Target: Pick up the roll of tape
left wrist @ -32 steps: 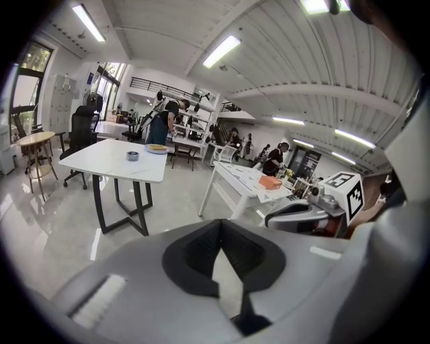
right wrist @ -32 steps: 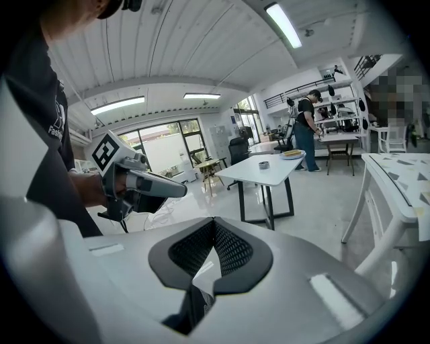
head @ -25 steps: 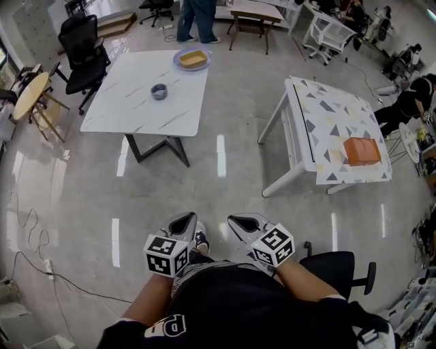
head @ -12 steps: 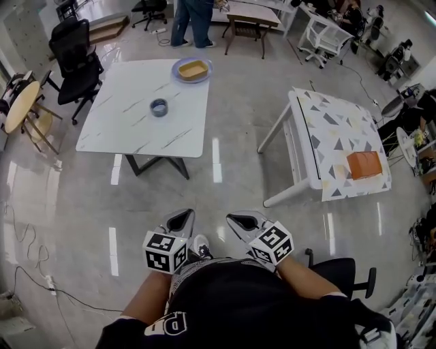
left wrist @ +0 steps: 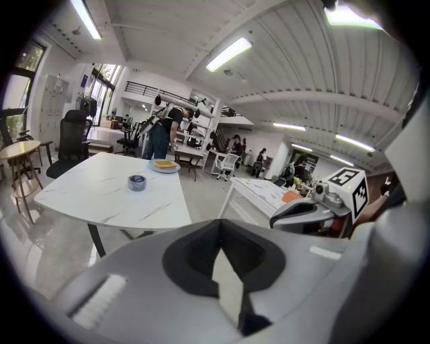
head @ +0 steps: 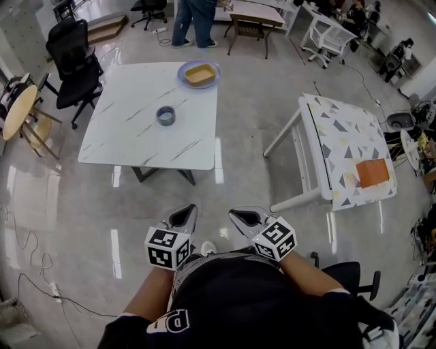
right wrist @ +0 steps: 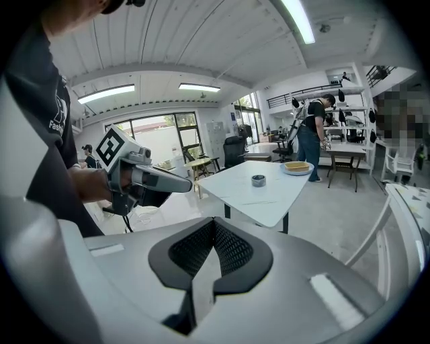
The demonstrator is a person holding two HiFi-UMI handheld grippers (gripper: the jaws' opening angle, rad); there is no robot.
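So the person had both tools tucked in low by their waist, side by side and pointing out over the floor. The left tool (head: 184,215) had its jaws pressed together with nothing between them. Same story for the right tool (head: 242,218): jaws together, empty. Each one had its marker cube sitting just above the hand.

The roll of tape (head: 165,115) was nowhere near them. It lay flat on the white marble-look table (head: 122,140), roughly in the middle of the top, maybe a touch toward the right edge, and well apart from both tools, with a stretch of shiny floor (head: 225,170) in between. It looked grey-blue with a dark hole, and nothing was touching it.

Up at the table's far right corner sat a round lavender plate (head: 185,68) with something tan on it; I couldn't tell what. A person in jeans (head: 194,20) was standing just past that far edge. A black office chair (head: 71,58) stood off the table's left side.

Off to the right was a second table with a triangle pattern (head: 344,133), with an orange box (head: 375,173) close to its near right corner. A small round wooden table (head: 17,105) stood at the far left.
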